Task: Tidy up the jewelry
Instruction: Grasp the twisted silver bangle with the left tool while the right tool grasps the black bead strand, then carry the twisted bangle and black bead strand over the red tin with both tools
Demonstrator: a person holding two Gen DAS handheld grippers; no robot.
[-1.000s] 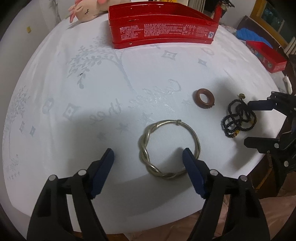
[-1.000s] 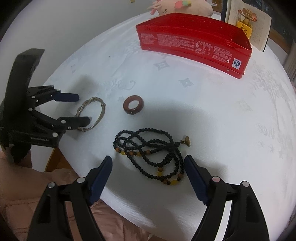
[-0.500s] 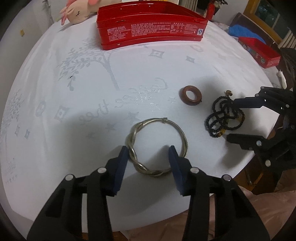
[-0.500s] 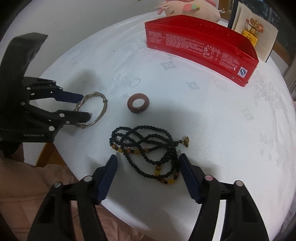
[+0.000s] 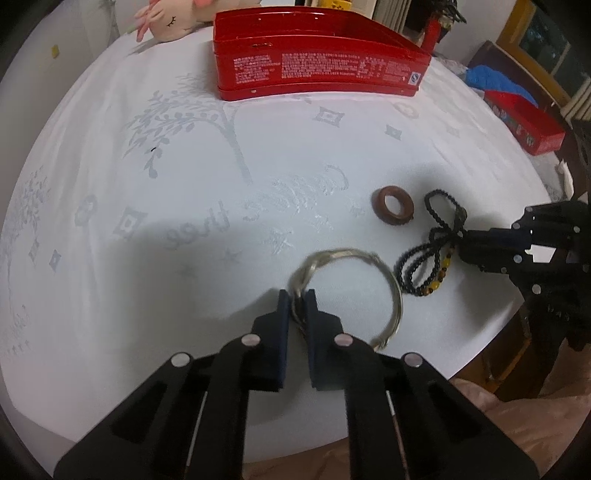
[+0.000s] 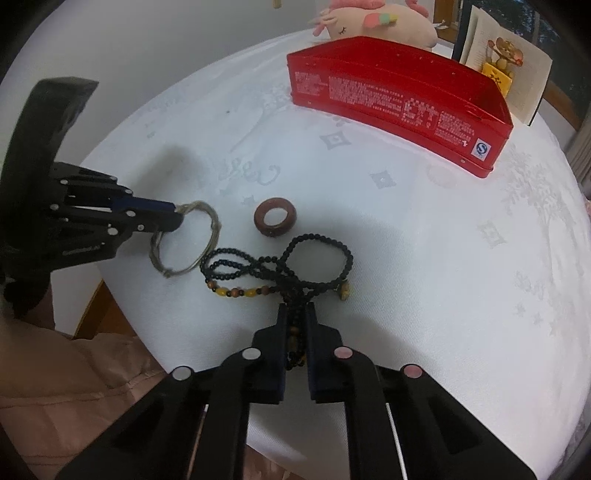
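Note:
My left gripper [image 5: 296, 300] is shut on the near rim of a twisted silver bangle [image 5: 384, 273], which looks tilted up off the white tablecloth; the bangle also shows in the right wrist view [image 6: 214, 225]. My right gripper [image 6: 295, 314] is shut on a bunch of strands of a black bead necklace [image 6: 314, 254] with yellow and brown beads; the necklace also shows in the left wrist view [image 5: 428, 266]. A brown wooden ring [image 5: 392, 205] [image 6: 275, 216] lies flat between them. An open red tin box [image 5: 317, 66] [image 6: 399, 99] stands at the back.
A pink plush toy [image 6: 373, 22] lies behind the red box. A second red tin [image 5: 524, 122] and a blue cloth [image 5: 495, 83] sit at the far right. An open picture book [image 6: 502, 66] stands behind the box. The table's front edge [image 6: 122, 306] is close to both grippers.
Both grippers have shut: the left on the bangle's rim, the right on the necklace strands. The bangle has tipped and shifted; the necklace loops have been pulled together.

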